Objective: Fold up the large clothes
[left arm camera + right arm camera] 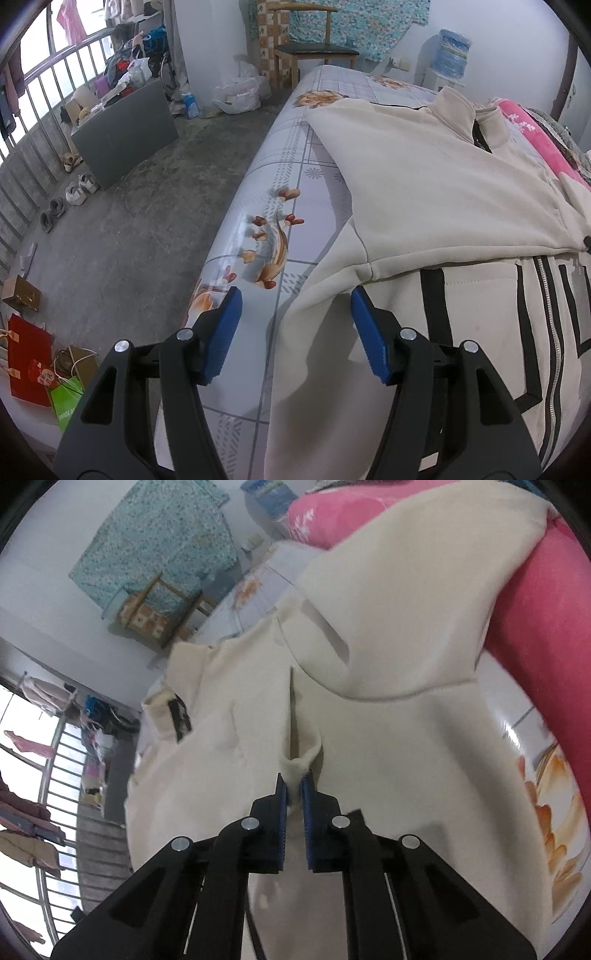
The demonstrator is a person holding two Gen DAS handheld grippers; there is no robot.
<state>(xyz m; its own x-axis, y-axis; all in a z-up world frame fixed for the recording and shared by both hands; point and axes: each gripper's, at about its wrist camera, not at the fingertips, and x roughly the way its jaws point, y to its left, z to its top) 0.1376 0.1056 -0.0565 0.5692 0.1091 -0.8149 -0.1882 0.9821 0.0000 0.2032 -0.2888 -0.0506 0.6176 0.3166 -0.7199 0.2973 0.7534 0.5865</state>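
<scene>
A cream jacket [424, 177] lies spread on a patterned table [295, 177]. The right gripper [293, 784] has its fingers clamped on a jacket fold; the left gripper [295, 306], fingers apart, hovers at the jacket's edge.

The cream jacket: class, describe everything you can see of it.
The jacket is cream, fleece-like, with a stand collar, a front zip and black stripes. It lies spread on the patterned table cover, one side folded over. The right gripper pinches a fold of it; the left gripper stands open at its edge.
</scene>
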